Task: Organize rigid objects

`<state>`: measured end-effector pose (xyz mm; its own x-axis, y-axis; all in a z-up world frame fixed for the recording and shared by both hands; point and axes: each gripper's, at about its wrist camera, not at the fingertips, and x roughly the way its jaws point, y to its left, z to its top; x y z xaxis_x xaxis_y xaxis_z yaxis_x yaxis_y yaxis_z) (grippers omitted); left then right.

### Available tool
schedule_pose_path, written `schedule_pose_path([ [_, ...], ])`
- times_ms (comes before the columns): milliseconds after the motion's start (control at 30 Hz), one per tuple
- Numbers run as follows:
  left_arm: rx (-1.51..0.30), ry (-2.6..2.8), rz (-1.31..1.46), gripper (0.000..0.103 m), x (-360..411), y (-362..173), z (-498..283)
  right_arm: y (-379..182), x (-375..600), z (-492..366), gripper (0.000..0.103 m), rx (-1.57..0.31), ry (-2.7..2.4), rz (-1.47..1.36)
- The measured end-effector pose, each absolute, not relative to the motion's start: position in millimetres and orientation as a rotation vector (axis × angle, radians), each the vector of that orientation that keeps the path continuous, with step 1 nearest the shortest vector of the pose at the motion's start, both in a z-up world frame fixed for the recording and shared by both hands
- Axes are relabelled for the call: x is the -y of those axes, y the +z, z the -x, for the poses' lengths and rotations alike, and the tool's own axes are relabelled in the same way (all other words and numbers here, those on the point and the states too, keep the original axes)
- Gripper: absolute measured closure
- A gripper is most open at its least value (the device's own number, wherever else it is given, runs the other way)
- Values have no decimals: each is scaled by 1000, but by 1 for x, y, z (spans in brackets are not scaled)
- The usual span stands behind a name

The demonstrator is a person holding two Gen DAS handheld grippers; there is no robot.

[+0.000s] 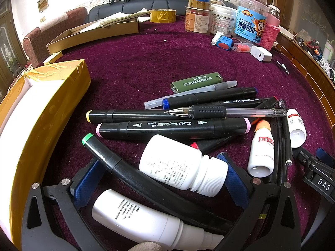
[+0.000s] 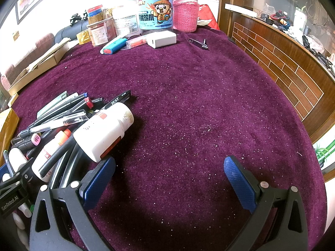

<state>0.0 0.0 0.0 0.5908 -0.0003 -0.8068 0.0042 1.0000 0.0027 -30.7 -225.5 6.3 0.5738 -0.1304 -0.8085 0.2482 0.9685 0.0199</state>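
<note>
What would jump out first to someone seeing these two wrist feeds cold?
The jumble of black markers, a clear pen and white bottles on the purple cloth, right under the open left gripper. Left of that pile stands a gold-taped box. The open right gripper hovers over bare cloth, with jars, including a blue cartoon-labelled one, at the far edge.

Jars [image 1: 252, 18], tape roll [image 1: 162, 15] and white charger [image 2: 161, 39] crowd the purple cloth's [image 2: 188, 104] far edge

Black triangular-cutout gripper arms, silver rivets, blue textured fingers [image 2: 238, 182]; white lettering, perhaps "GenRobot.AI".
</note>
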Motion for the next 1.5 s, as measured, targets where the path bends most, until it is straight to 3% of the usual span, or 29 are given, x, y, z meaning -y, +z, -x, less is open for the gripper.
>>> schedule_pose_path([
  [1000,-994,-112,-61,0,-3,-4,-2,7,226,30,1,-935,-223,-136],
  [1500,-1015,-170,-116,0,-13,-3,46,6,226,31,1,-935,-217,-137],
])
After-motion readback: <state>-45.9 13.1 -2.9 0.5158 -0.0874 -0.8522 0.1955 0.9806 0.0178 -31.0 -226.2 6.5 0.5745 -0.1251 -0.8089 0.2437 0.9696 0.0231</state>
